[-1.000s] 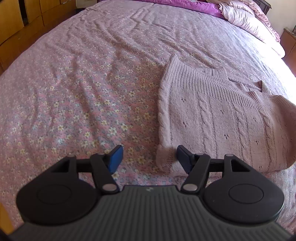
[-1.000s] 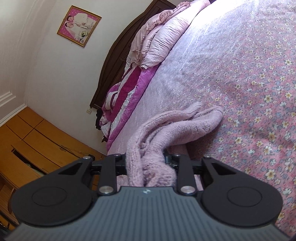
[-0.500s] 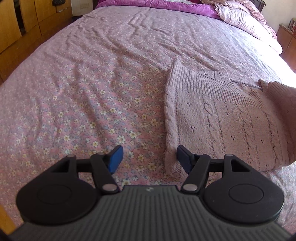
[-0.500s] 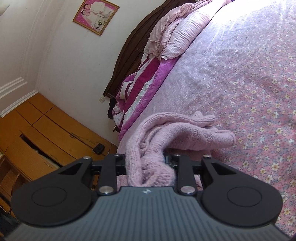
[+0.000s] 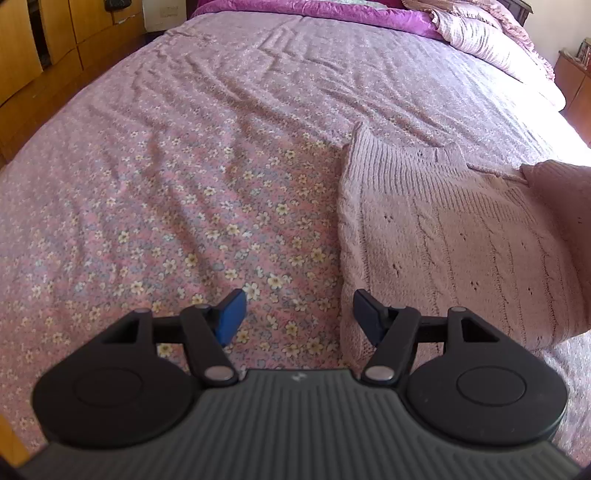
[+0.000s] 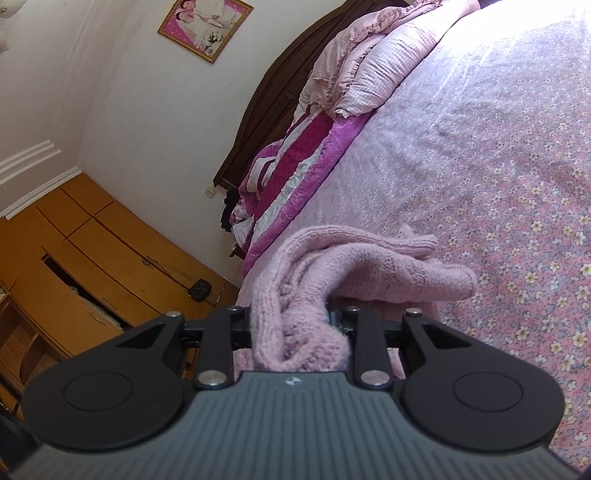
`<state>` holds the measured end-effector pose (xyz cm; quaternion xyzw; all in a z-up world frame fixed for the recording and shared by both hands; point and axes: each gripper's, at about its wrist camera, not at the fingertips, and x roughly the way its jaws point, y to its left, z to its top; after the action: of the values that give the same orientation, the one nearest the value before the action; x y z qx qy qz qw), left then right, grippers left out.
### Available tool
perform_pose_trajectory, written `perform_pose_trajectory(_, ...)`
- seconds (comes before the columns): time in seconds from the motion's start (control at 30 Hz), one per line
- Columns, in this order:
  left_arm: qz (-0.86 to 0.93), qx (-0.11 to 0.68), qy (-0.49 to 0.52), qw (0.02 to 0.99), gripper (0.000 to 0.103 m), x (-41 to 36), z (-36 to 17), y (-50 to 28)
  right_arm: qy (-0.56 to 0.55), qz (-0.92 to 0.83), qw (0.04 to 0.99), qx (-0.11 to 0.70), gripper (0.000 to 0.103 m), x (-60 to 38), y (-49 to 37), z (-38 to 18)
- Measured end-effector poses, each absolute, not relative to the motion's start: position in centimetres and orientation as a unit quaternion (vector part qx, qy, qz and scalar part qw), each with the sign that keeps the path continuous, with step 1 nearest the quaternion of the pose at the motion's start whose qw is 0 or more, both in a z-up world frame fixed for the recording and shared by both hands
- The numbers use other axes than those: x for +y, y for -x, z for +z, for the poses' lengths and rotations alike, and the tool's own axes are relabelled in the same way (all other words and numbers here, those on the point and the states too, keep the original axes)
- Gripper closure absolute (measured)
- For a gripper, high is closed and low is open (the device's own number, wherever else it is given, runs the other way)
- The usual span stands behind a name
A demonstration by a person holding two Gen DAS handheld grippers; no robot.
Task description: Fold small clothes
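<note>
Right claw (image 6: 295, 328) clamped on a bunched edge of the pink knitted sweater (image 6: 373, 269), pads pressed into the wool, grip unchanged across the last second. Lifted a little higher and carried further over the garment than a second ago: in the right wrist view, more wall, framed picture (image 6: 205, 25) and wooden cabinets (image 6: 85, 258) now in frame, and the raised fold stretched longer, draped over the part beneath. In the left wrist view, the same raised flap now bulging in at the right edge (image 5: 561, 199), where a second ago only a flat shoulder lay.

Left claw (image 5: 297, 314) about half open, holding nothing, kept in place low over the floral bedspread (image 5: 147, 206); blue pads (image 5: 231, 314) straddling the sweater's near corner, one over the sheet, the other at or just over the knit edge, contact not clear.

Sweater body flat on the bed at the right of the left wrist view, cable pattern up, one side pulled up and across.

Meaning for the task: a fold probably midway, flap airborne and not yet laid down. Likely need next: lowering the flap evenly over the body. Risk of the thick wool sagging or bunching rather than landing flat.
</note>
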<state>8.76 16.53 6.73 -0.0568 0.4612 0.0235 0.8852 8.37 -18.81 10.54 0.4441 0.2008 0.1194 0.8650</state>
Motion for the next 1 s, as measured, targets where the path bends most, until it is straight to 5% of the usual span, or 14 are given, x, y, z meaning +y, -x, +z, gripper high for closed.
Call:
perform_pose_trajectory(0.5,0.038,0.445,0.071,0.892,0.037,18.1,6.8,-7.4,-0.387,0.190,0.872,0.231,0.072,-8.4,-10.9,11.7)
perform_pose_trajectory(1.0,0.049,0.443,0.093,0.891,0.037,19.7,6.3,-7.0,-0.283,0.213,0.878,0.323,0.071,1.0,-12.2,6.6)
